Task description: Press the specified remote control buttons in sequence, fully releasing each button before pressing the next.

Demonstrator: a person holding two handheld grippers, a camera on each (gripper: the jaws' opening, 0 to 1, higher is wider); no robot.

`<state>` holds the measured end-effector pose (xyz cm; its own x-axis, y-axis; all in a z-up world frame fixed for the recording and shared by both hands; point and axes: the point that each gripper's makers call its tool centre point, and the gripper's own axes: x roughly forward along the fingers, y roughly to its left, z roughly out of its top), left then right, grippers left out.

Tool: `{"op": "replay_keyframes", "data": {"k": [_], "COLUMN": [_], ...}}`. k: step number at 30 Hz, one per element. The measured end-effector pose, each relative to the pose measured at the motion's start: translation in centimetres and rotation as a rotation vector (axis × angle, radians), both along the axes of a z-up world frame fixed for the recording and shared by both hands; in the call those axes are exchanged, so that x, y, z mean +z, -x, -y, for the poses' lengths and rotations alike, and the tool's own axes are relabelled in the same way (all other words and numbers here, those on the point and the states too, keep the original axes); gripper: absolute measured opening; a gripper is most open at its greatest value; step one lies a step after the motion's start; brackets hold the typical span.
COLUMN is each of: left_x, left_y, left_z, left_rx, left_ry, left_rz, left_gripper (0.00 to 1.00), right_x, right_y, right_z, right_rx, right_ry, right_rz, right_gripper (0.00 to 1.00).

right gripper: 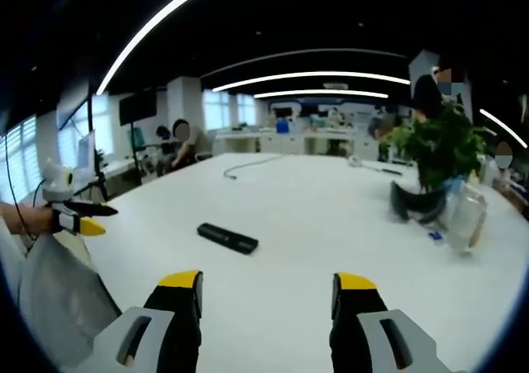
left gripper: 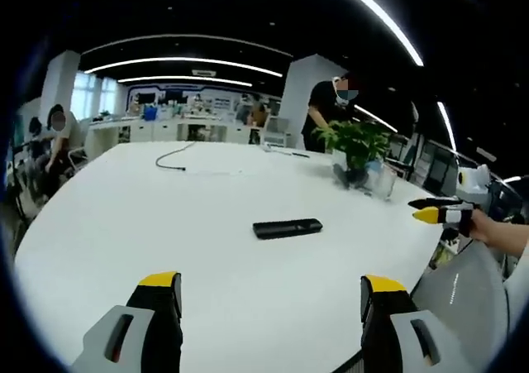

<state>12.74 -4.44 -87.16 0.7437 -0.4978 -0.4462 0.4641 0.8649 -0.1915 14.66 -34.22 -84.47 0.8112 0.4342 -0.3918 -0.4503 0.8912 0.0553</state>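
Observation:
A slim black remote control (left gripper: 287, 227) lies flat near the middle of the white table (left gripper: 124, 224). My left gripper (left gripper: 271, 297) hovers over the near edge, short of the remote, with its yellow-tipped jaws wide apart and nothing between them. The right gripper (left gripper: 436, 209) comes in from the right, held in a hand off the table's edge. In the right gripper view the remote (right gripper: 227, 237) sits ahead and slightly left of my right gripper (right gripper: 267, 297), which is open and empty. The left gripper (right gripper: 81, 217) shows at the left, beyond the table (right gripper: 331, 224).
A potted plant (left gripper: 359, 145) (right gripper: 434, 154) with a clear packet (right gripper: 464, 216) beside it stands on the table's right side. A dark cable (left gripper: 173, 158) lies at the far end. Several people sit or stand around the far desks.

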Motion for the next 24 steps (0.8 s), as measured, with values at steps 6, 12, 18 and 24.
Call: {"op": "replay_keyframes", "data": {"k": [6,12,18,24], "left_x": [-1.7,-3.2,-4.2,-5.4], "left_y": [0.6,-0.5,-3.2,-5.2], "left_z": [2.0,3.1,5.0,5.8], "left_rx": [-0.132,-0.257,-0.287,-0.335], "left_ry": [-0.053,-0.163,-0.087,-0.138], "left_rz": [-0.109,-0.134,-0.179,-0.180], "left_gripper": [0.92,0.89,0.86,0.84], "right_x": [0.1,0.2,0.1,0.0], "right_y": [0.0,0.0,0.0,0.0], "right_z": [0.1,0.1,0.3,0.6], "right_rx": [-0.010,-0.011,-0.006,-0.011], "right_ry": [-0.004,-0.007,-0.004,0.001], "right_rz": [-0.001,-0.002,-0.005,-0.005], "right_gripper": [0.60,0.59,0.57,0.56]}}
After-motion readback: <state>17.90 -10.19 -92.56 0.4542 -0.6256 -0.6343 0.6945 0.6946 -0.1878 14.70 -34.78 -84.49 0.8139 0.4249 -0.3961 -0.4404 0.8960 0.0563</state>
